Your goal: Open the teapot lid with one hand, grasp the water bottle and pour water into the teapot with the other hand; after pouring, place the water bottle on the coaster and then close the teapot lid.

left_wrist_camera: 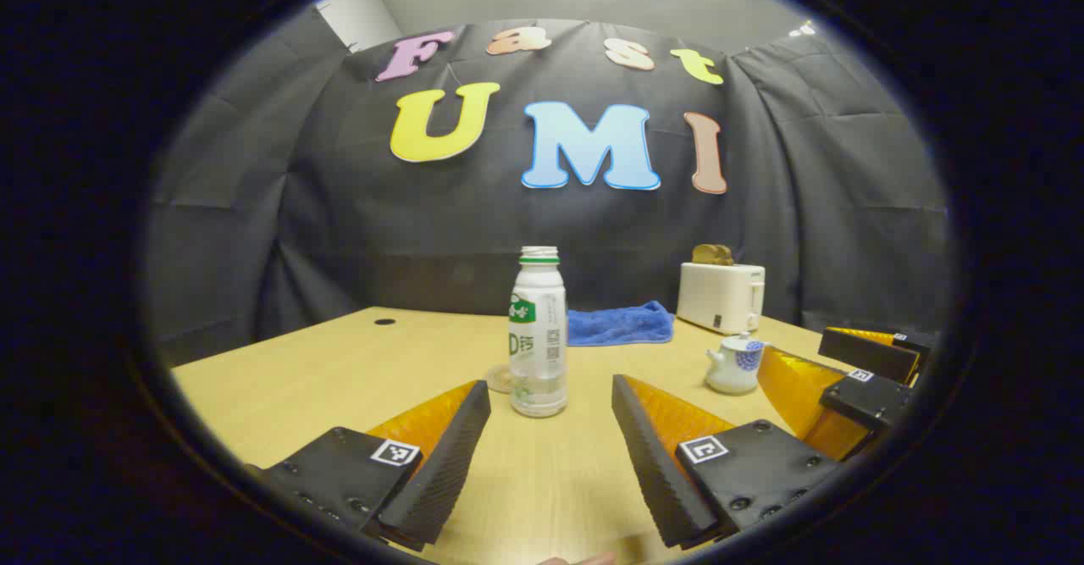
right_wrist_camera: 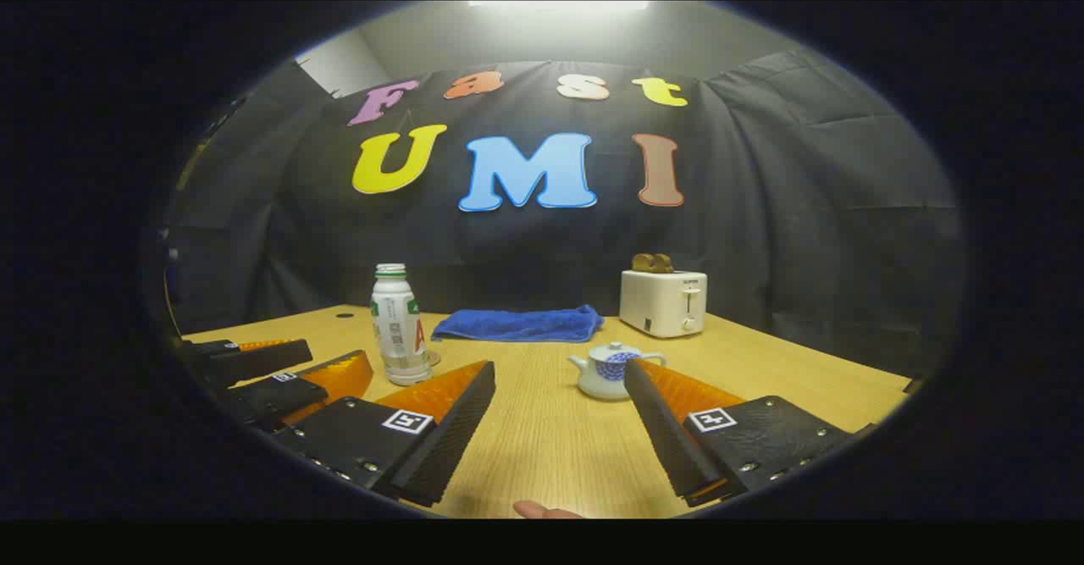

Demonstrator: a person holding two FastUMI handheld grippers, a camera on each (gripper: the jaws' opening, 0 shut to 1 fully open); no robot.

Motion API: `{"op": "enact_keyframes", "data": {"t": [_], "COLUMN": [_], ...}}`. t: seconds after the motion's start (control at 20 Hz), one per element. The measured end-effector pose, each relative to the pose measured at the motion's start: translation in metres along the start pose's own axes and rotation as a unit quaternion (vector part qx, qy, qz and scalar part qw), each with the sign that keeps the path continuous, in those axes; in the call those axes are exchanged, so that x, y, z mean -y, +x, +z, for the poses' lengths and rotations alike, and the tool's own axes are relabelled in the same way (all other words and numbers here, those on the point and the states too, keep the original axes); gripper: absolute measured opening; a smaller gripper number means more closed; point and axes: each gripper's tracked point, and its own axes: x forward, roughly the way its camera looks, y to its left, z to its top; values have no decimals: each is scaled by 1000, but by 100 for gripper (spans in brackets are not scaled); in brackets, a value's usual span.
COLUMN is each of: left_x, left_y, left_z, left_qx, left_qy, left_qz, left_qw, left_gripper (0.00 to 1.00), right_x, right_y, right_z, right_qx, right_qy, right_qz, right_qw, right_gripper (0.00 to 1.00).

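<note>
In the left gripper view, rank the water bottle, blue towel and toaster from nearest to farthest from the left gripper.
From the left gripper:
1. Water bottle, straight ahead between the open fingers, lid off.
2. Blue towel, behind the bottle, slightly right.
3. Toaster, far right by the booth wall.

On the wooden table (left_wrist_camera: pixel 305 379) the capless water bottle (left_wrist_camera: pixel 539 334) stands upright, and the left gripper (left_wrist_camera: pixel 550 408) hangs just short of it with its two fingers spread wide, touching nothing. A clear coaster (left_wrist_camera: pixel 500 378) peeks out just left of the bottle's base, a folded blue cloth (left_wrist_camera: pixel 620 324) lies behind the bottle to its right, and farther right sit a small white teapot (left_wrist_camera: pixel 733 364) with its lid on and a white toaster (left_wrist_camera: pixel 721 296) holding toast. The right gripper (left_wrist_camera: pixel 868 370) shows beyond the teapot, right of the bottle.
</note>
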Motion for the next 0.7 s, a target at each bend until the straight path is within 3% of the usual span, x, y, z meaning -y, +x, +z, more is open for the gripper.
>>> {"op": "enact_keyframes", "data": {"t": [0.15, 0.4, 0.7], "left_x": [-4, -2, 1], "left_y": [1, 11, 32], "left_z": [34, 32, 27], "left_qx": [35, 34, 27], "left_qy": [14, 14, 8], "left_qz": [1, -3, 6], "left_qw": [999, 999, 1000], "left_gripper": [100, 100, 100], "right_x": [27, 42, 34], "right_y": [7, 30, 62], "right_z": [15, 15, 12], "right_qx": [11, -5, -32], "right_qy": [4, 26, 35], "right_qz": [-17, -15, 16], "right_qw": [1000, 1000, 999], "right_gripper": [94, 94, 94]}}
